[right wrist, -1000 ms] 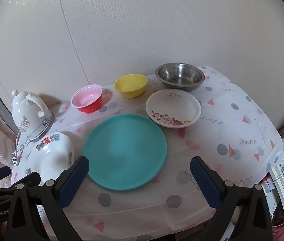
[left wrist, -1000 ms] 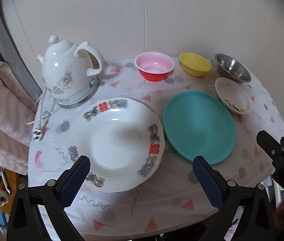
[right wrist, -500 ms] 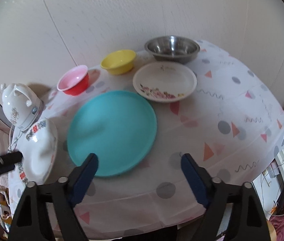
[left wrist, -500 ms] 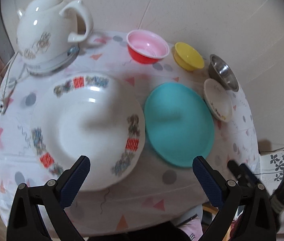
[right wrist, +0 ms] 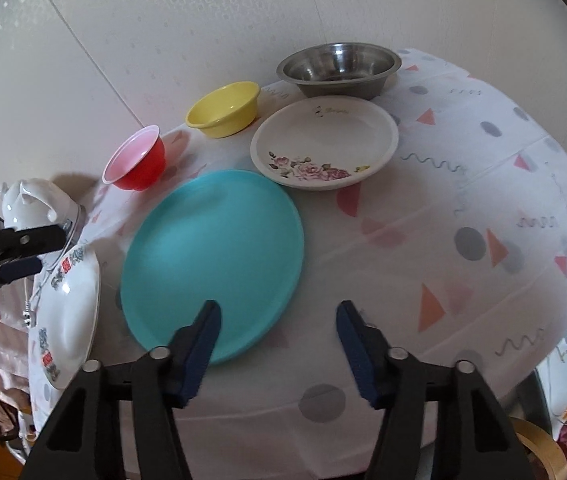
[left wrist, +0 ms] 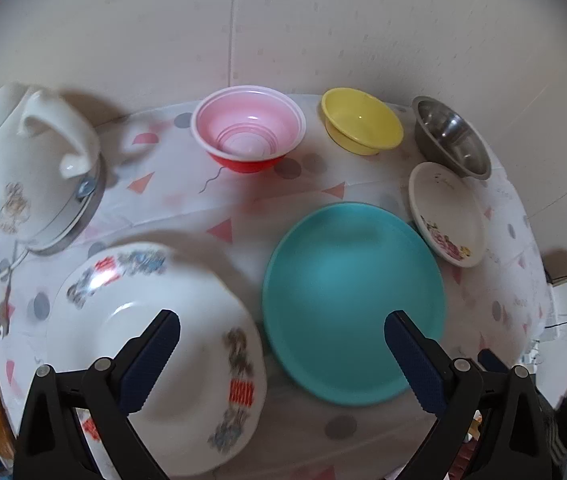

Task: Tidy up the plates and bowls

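A teal plate (left wrist: 353, 300) (right wrist: 213, 256) lies mid-table. A large white patterned bowl (left wrist: 155, 356) (right wrist: 69, 312) sits to its left. A white floral dish (left wrist: 447, 214) (right wrist: 325, 146), a steel bowl (left wrist: 451, 138) (right wrist: 337, 68), a yellow bowl (left wrist: 361, 120) (right wrist: 223, 110) and a red-and-pink bowl (left wrist: 248, 128) (right wrist: 135, 160) stand behind. My left gripper (left wrist: 282, 344) is open, above the white bowl and the teal plate. My right gripper (right wrist: 277, 336) is open and empty, over the teal plate's near right edge.
A white ceramic kettle (left wrist: 27, 160) (right wrist: 35, 204) with a cord stands at the table's back left. The wall runs close behind the bowls. The patterned tablecloth (right wrist: 463, 240) drops off at the front and right edges.
Both grippers have moved forward and lower toward the table. The right gripper's jaws have narrowed a little. No dish has moved.
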`<state>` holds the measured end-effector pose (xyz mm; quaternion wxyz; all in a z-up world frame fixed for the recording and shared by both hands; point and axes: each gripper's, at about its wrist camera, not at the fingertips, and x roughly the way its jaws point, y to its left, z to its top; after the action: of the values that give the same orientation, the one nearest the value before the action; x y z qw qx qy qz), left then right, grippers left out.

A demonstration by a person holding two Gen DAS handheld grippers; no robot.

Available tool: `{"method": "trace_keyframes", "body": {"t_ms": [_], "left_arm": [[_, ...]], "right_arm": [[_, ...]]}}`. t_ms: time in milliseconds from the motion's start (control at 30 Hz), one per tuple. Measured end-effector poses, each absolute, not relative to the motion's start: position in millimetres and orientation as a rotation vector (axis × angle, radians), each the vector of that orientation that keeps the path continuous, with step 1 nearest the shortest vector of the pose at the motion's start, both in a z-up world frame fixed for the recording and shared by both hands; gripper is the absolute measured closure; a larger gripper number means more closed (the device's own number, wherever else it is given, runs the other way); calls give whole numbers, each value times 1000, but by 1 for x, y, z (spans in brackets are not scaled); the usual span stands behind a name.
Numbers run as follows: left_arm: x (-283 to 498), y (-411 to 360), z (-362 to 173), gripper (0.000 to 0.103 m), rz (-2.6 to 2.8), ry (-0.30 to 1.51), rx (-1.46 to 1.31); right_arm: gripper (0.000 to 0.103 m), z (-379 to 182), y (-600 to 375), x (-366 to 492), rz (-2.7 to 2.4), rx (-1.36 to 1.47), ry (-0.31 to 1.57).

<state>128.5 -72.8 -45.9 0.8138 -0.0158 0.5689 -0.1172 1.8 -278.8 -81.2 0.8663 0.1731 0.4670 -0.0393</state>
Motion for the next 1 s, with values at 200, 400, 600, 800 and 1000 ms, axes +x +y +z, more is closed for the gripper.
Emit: {"method": "trace_keyframes", "body": {"t_ms": [200, 400, 600, 800, 1000], "left_arm": [[161, -95, -70, 24, -256, 1272, 10], [182, -111, -90, 30, -247, 1301, 62], [200, -124, -110, 38, -225, 1334, 139], [207, -137, -131, 67, -250, 1381, 230], [210, -145, -137, 73, -262, 1360, 272]], "right_arm": [[59, -93, -283, 16, -65, 370, 1009], [62, -105, -289, 29, -63, 381, 1030], [72, -115, -291, 38, -42, 392, 1057], [81, -124, -295, 43, -23, 426, 1085], [87, -127, -298, 45, -26, 439, 1082]]}}
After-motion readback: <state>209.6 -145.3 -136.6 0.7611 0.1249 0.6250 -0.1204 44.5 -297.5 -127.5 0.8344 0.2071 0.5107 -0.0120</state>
